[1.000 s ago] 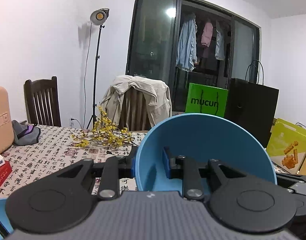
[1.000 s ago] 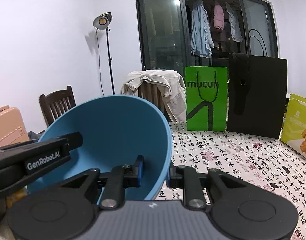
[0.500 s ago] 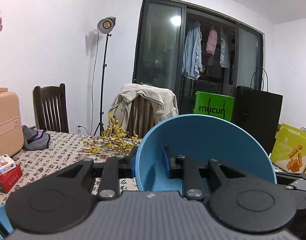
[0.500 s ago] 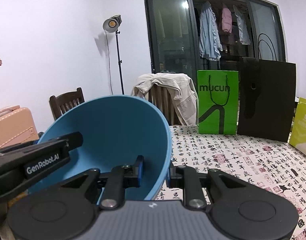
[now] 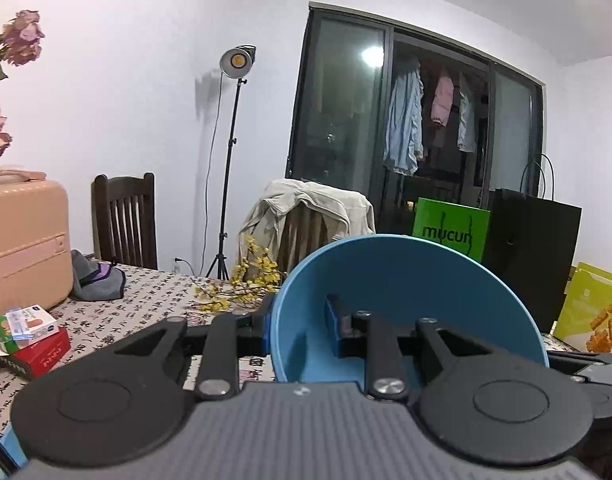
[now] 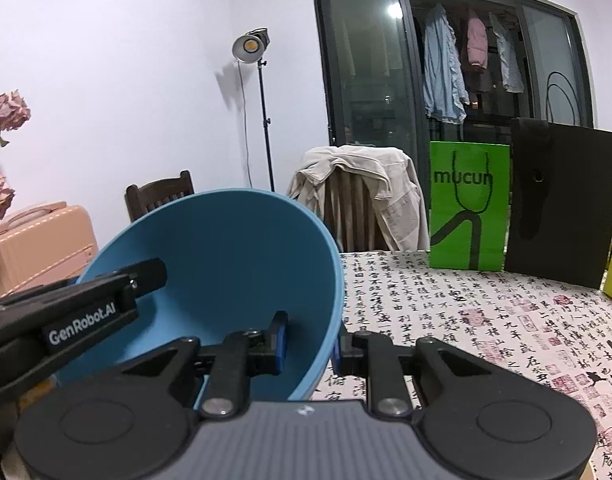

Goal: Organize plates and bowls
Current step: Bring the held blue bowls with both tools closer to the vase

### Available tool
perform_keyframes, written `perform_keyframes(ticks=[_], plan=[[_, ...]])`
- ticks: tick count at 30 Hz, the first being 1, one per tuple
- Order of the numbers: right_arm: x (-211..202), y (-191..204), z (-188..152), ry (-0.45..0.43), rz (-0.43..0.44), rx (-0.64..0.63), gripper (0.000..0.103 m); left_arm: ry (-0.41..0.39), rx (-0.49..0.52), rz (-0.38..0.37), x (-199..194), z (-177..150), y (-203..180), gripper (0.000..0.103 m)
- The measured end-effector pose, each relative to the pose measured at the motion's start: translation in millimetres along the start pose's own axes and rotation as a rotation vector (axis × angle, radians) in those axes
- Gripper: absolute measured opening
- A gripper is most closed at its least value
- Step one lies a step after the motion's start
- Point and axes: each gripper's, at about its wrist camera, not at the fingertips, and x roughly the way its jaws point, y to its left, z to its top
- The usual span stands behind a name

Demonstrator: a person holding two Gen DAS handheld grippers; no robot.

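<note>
A blue bowl (image 5: 402, 292) is held up above the table, tilted with its opening toward the cameras. My left gripper (image 5: 300, 326) is shut on the bowl's left rim, one finger inside and one outside. My right gripper (image 6: 308, 342) is shut on the right rim of the same blue bowl (image 6: 226, 264). The left gripper's black finger shows inside the bowl in the right wrist view (image 6: 106, 300). A sliver of another blue item (image 5: 10, 444) shows at the lower left edge of the left wrist view.
The table has a calligraphy-print cloth (image 6: 486, 312). On it are a green bag (image 6: 468, 204), a black bag (image 6: 562, 208), a yellow bag (image 5: 586, 312), yellow flowers (image 5: 242, 284), small boxes (image 5: 26, 332) and a pink case (image 5: 22, 236). Chairs (image 5: 124, 220) stand behind.
Both grippers have risen together with the bowl; the table and the background objects sit lower in both views. The grips on the rim are unchanged.
</note>
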Motion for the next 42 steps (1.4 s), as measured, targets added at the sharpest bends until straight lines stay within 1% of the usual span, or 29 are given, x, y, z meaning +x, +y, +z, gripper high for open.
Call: perform_keyframes(ticks=[10, 29, 42], plan=[[5.3, 17.8, -4.9, 0.011, 0.034, -0.008, 0.021, -0.009, -0.017, 0.021, -3.9, -3.0, 19.0, 0.026], [16.9, 44.1, -7.7, 0.026, 0.083, -0.029, 0.021, -0.023, -0.044, 0.058, -10.0, -3.4, 42.2, 0.026], [24.0, 62.7, -8.4, 0.035, 0.126, -0.042, 0.021, -0.041, -0.051, 0.100, -16.6, -4.5, 59.0, 0.026]])
